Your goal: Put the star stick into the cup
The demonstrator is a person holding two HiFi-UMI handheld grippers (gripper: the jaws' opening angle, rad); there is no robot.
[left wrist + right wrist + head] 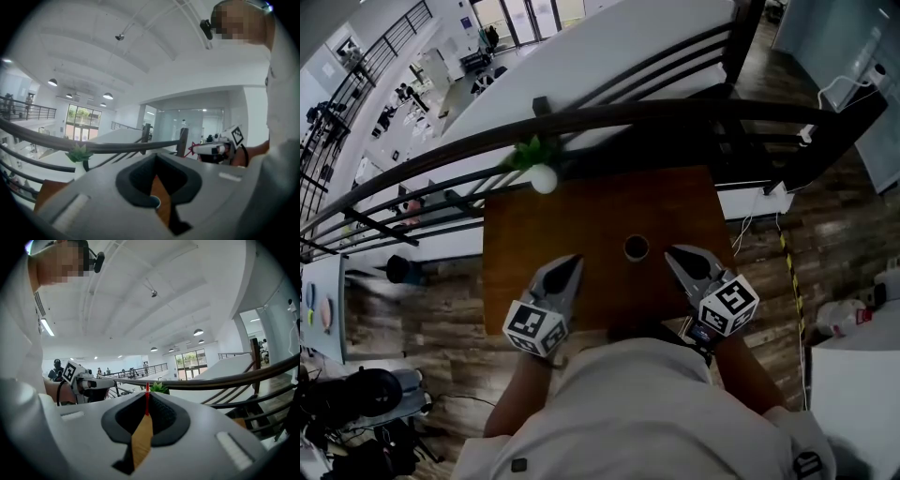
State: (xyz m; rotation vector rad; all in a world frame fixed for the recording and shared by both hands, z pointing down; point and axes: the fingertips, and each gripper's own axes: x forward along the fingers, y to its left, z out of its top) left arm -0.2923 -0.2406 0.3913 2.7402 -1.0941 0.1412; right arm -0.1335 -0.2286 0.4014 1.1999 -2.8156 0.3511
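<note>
Standing mid-desk (pixel 581 216), cup (pixel 636 247); open wood all round, plant (pixel 534 164) at far edge under railing (pixel 628 117). Right gripper (pixel 671 252) clamps star stick (pixel 147 401), long axis upright, star past the tips. Left gripper (pixel 577 260) closed, empty, beside cup.

red star stick (pixel 146 401); brown table (pixel 581 225); the cup (pixel 637 247) looks dark, perhaps blue-rimmed.
</note>
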